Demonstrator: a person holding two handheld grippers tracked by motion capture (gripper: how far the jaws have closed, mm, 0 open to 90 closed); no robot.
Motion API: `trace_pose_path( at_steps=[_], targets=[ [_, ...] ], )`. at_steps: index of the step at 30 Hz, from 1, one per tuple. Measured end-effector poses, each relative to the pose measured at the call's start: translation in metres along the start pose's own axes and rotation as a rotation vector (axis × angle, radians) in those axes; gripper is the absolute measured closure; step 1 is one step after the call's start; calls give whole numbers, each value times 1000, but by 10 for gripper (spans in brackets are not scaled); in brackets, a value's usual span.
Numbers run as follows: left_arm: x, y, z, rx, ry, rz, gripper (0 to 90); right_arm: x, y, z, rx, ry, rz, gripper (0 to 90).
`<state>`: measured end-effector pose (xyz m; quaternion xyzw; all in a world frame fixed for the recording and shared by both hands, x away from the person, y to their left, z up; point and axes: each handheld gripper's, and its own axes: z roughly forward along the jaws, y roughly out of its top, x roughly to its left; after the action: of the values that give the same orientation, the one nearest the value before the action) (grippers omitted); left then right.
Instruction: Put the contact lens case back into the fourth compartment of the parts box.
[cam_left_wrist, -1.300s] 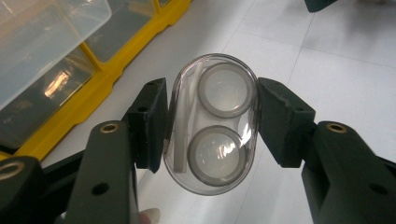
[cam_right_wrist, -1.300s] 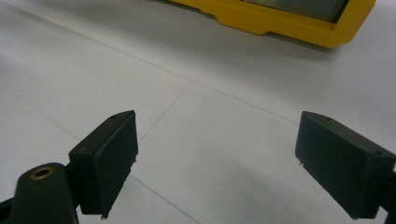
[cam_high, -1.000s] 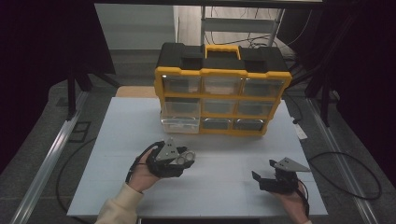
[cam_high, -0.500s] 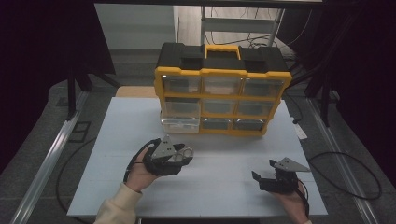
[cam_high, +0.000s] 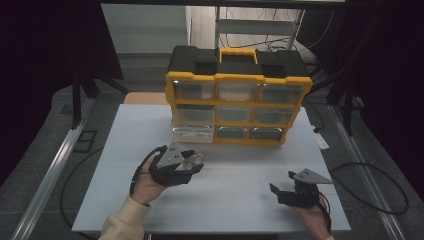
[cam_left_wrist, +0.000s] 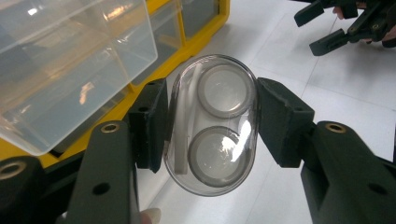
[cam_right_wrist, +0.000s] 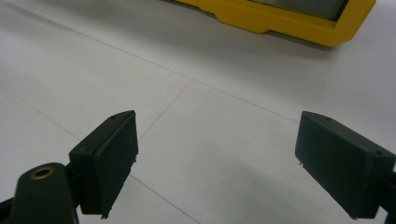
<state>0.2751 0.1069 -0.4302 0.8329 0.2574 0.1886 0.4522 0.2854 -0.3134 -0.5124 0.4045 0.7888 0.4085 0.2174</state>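
My left gripper (cam_high: 191, 163) is shut on a clear oval case (cam_left_wrist: 219, 88) with two round discs inside; the pads press on its two long sides. It hovers just in front of the yellow and black drawer cabinet (cam_high: 237, 80). The cabinet's lower left clear drawer (cam_high: 192, 131) is pulled out, and in the left gripper view that drawer (cam_left_wrist: 70, 70) sits close at the upper left. My right gripper (cam_high: 281, 182) stands open low over the white table (cam_high: 235, 200) at the front right, with nothing between its jaws (cam_right_wrist: 215, 163).
The cabinet stands at the back middle of the table, with its other drawers closed. A cable (cam_high: 370, 185) loops on the floor to the right. Metal rails (cam_high: 50, 170) run along both sides of the table.
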Motion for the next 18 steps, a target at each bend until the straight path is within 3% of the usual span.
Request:
trace_pose_path(
  at_steps=[18],
  targets=[
    [4,6,-8,-32,24,-28,469,0,0,0,1,0,-1,141]
  ],
)
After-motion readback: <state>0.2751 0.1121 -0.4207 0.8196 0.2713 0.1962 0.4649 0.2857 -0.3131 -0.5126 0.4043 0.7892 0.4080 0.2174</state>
